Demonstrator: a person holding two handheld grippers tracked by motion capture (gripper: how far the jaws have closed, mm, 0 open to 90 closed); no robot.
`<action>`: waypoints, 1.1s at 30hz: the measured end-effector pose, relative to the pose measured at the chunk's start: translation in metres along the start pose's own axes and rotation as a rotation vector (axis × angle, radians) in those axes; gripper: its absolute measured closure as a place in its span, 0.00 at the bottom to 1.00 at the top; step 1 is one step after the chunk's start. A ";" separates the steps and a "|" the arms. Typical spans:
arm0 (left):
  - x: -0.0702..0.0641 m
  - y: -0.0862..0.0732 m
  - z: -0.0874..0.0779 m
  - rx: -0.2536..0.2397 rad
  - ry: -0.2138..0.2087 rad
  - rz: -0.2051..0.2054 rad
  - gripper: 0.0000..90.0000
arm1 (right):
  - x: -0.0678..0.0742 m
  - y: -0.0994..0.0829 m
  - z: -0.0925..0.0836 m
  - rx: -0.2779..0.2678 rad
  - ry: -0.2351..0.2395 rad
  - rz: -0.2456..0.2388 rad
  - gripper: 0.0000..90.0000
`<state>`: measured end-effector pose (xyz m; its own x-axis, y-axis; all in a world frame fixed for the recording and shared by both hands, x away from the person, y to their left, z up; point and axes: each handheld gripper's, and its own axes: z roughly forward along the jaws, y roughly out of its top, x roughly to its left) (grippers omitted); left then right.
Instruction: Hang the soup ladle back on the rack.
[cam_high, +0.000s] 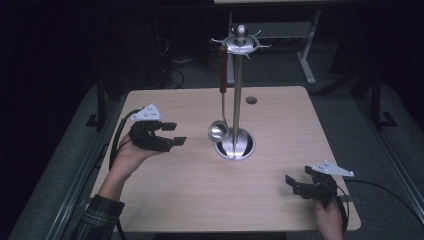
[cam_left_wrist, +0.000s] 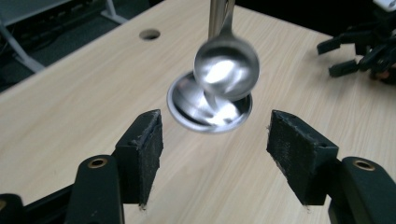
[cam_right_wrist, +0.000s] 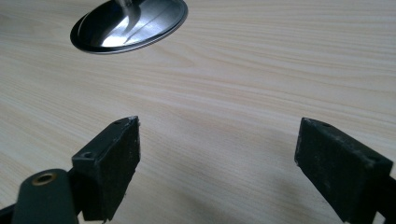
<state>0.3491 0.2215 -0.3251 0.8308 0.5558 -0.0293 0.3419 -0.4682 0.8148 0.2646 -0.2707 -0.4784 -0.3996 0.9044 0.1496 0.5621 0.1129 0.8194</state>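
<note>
Both grippers, left gripper and right gripper, sit wide open and empty-handed; ladle hangs from the stand.

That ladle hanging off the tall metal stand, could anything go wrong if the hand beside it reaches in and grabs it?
Possibly. The ladle hangs freely from a hook, so the open left gripper might knock it swinging rather than catch it. The stand is tall on a small round base, so a sideways tug might tip it.
</note>
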 end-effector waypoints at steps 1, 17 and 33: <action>0.000 -0.004 0.000 0.005 0.002 -0.006 0.38 | 0.000 0.000 0.000 0.003 0.000 -0.002 0.15; -0.007 -0.071 0.000 0.075 0.062 -0.056 0.27 | 0.001 0.000 0.000 0.002 -0.006 -0.008 0.15; -0.017 -0.126 0.000 0.156 0.184 -0.060 0.21 | 0.001 0.000 0.000 0.004 -0.007 -0.008 0.15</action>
<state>0.2920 0.2714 -0.4275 0.7177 0.6950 0.0426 0.4640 -0.5230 0.7150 0.2639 -0.2698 -0.4781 -0.3989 0.9063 0.1395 0.5618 0.1213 0.8183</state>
